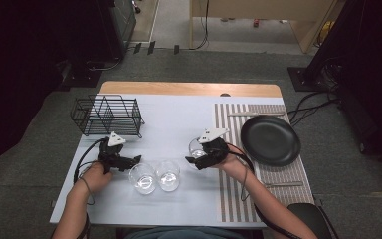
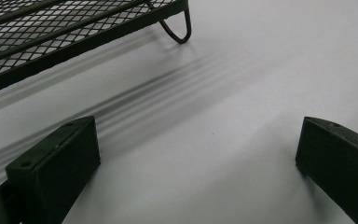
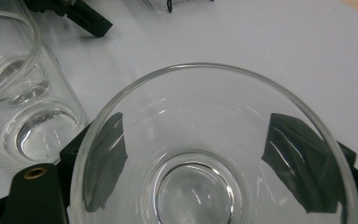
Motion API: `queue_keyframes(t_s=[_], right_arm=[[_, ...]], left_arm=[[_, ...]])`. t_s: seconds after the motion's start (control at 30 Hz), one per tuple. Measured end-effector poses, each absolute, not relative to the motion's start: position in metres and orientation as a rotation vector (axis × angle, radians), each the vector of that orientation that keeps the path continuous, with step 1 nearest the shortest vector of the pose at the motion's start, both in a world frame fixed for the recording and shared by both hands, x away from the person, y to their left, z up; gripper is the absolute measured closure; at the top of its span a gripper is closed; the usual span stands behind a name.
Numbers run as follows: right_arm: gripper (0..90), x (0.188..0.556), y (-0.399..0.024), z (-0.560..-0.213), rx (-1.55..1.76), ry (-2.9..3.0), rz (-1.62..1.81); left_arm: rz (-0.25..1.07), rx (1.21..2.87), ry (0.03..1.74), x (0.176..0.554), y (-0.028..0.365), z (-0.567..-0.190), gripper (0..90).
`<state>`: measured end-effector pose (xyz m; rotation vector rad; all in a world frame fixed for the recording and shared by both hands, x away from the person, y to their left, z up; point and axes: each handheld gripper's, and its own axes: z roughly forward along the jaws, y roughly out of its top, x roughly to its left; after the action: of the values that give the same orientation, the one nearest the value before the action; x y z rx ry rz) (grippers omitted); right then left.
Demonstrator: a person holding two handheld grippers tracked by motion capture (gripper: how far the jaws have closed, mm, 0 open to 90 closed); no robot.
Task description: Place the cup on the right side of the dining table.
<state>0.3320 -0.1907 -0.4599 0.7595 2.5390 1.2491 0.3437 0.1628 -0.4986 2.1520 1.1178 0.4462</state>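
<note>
Three clear drinking glasses stand on the pale mat. My right gripper [image 1: 193, 155] is shut on one glass [image 1: 196, 146] just left of the striped placemat. In the right gripper view this glass [image 3: 196, 186] sits between the jaws, which press its wall from both sides; gripper [image 3: 193, 135]. The other two glasses [image 1: 143, 178] [image 1: 168, 175] stand side by side at the front middle, and one of them [image 3: 32, 126] shows beside the held one. My left gripper [image 1: 135, 160] lies low on the mat, left of the pair. It stands open [image 2: 198, 144] over bare mat.
A black wire rack [image 1: 107, 115] [image 2: 51, 37] stands at the back left, close beyond my left gripper. On the striped placemat [image 1: 231, 199] at right lie a black plate [image 1: 270, 140], a knife [image 1: 256, 114] behind it and another utensil [image 1: 283, 184] in front.
</note>
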Motion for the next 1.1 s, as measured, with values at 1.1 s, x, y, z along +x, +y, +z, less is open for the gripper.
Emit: queue_keyframes(t_s=[1.1], right_arm=[[19.3, 0.345, -0.189, -0.457, 0.823, 2.478, 1.209]], left_arm=[[0.446, 2.152, 1.119, 0.344, 0.163, -0.499, 0.0]])
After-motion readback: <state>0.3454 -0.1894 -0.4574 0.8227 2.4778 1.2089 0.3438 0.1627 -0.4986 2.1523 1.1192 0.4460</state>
